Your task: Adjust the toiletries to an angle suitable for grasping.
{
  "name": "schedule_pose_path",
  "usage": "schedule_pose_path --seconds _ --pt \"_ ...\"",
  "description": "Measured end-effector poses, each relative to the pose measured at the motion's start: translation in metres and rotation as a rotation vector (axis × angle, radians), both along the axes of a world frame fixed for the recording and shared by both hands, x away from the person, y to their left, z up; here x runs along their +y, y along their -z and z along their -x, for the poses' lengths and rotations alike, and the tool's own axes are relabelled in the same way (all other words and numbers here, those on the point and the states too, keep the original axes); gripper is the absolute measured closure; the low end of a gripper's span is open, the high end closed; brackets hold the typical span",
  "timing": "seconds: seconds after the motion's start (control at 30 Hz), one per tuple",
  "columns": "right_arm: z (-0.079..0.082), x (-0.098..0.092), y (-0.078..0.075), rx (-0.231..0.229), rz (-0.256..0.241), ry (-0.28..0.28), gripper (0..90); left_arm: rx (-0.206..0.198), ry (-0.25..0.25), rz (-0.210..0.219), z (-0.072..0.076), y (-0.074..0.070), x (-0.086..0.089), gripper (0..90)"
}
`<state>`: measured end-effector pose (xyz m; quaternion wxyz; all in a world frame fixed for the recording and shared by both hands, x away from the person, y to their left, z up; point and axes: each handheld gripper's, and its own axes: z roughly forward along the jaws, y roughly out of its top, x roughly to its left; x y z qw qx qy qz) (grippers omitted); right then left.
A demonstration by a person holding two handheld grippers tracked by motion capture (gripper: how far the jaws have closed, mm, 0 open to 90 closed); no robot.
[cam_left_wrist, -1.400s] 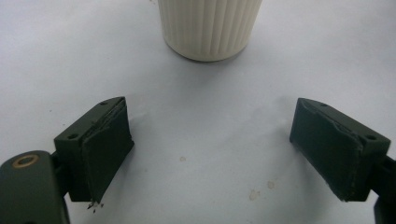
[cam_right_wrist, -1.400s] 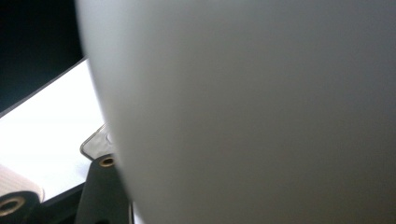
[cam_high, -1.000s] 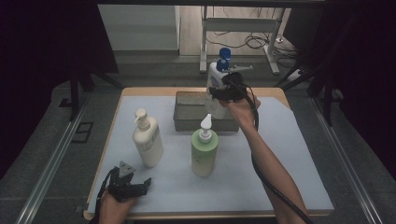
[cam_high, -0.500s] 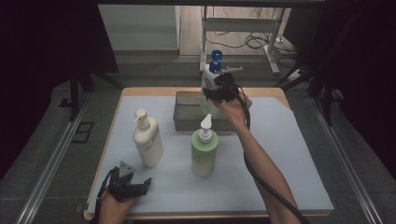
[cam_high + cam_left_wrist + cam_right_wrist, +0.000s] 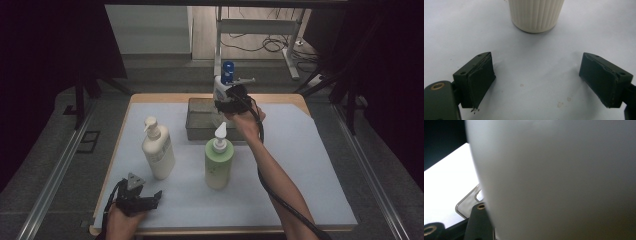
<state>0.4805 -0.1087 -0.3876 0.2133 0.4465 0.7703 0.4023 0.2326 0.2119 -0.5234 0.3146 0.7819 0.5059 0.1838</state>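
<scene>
White bottle with blue cap (image 5: 223,82) pinched upright in right gripper (image 5: 226,104), raised above grey tray (image 5: 196,122) at bench's far edge. Left gripper (image 5: 544,82) spread, idle near cream bottle (image 5: 157,152).

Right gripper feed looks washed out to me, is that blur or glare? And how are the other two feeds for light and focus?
Right gripper view: blur, not glare; the white blue-capped bottle sits too close to focus. Left gripper view: sharp, evenly lit, soft shadows under the open left gripper and the ribbed cream bottle base. High view: table bright, surroundings dark, right gripper slightly soft.
</scene>
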Motion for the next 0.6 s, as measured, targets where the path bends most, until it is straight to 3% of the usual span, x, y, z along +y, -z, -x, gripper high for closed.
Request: schedule_pose_path --seconds 0.6 --pt "0.006 0.001 0.029 0.019 0.036 -0.017 40.5 0.001 0.001 -0.002 0.000 0.000 0.000 12.1"
